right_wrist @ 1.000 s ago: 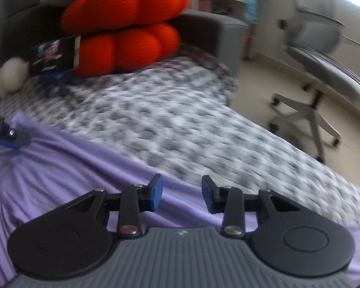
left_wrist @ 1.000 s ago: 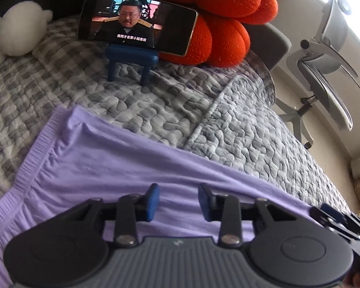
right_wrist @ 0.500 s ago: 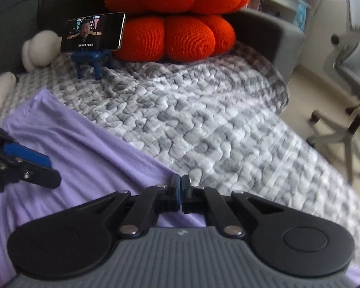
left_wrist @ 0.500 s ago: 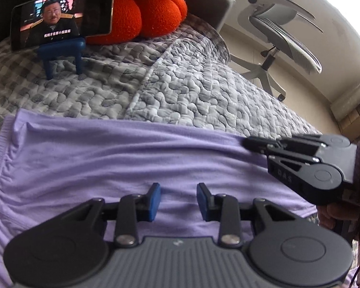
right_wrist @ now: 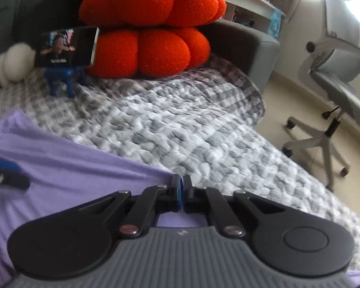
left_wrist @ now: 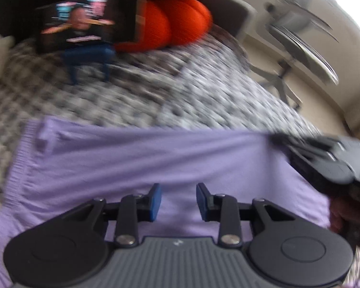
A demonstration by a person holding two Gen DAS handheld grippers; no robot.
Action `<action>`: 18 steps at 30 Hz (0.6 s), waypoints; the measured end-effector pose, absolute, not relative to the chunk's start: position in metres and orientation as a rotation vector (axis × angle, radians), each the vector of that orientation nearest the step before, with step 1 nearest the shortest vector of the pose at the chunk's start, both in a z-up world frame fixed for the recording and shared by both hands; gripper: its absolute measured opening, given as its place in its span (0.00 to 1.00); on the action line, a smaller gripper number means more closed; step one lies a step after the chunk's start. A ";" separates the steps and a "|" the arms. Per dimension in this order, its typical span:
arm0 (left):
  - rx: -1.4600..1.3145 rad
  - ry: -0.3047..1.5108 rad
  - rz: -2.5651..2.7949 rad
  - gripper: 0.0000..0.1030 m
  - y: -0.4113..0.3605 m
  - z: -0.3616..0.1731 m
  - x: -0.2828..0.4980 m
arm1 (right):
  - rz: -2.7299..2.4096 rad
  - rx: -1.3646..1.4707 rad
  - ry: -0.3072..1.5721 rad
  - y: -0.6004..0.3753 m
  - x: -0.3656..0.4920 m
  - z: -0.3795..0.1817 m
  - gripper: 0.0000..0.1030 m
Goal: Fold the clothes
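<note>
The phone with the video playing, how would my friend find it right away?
Look for the big orange knitted cushion at the back of the grey checked quilt. Leaning against its left side is a black phone, lying sideways on a small blue stand. It is the only thing there with a lit screen.

Quilted bed [right_wrist: 180, 132] carries purple garment [right_wrist: 67, 168], phone stand [right_wrist: 60, 79], cushion [right_wrist: 151, 50].
</note>
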State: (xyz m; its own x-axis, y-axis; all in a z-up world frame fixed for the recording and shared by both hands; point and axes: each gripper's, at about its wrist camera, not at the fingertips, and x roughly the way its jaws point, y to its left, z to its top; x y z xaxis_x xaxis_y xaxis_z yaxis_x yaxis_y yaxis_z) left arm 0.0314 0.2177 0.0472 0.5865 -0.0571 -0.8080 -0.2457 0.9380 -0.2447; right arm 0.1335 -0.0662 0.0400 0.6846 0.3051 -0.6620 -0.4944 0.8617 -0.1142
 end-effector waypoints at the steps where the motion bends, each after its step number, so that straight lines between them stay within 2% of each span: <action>1: -0.368 0.933 0.131 0.32 0.225 0.048 0.032 | 0.465 -0.295 0.682 -0.065 0.132 0.043 0.10; 10: -0.525 0.919 0.287 0.32 0.272 0.047 0.034 | 0.651 -0.325 0.689 -0.010 0.129 0.050 0.13; 13: -0.544 0.921 0.318 0.32 0.281 0.044 0.033 | 0.690 -0.381 0.718 0.015 0.130 0.041 0.46; 15: -0.555 0.930 0.324 0.32 0.285 0.041 0.034 | 0.708 -0.383 0.733 0.021 0.131 0.037 0.46; 16: -0.562 0.935 0.327 0.32 0.287 0.040 0.034 | 0.711 -0.380 0.737 0.023 0.132 0.036 0.41; 18: -0.581 0.943 0.330 0.32 0.292 0.037 0.035 | 0.716 -0.377 0.744 0.026 0.133 0.035 0.18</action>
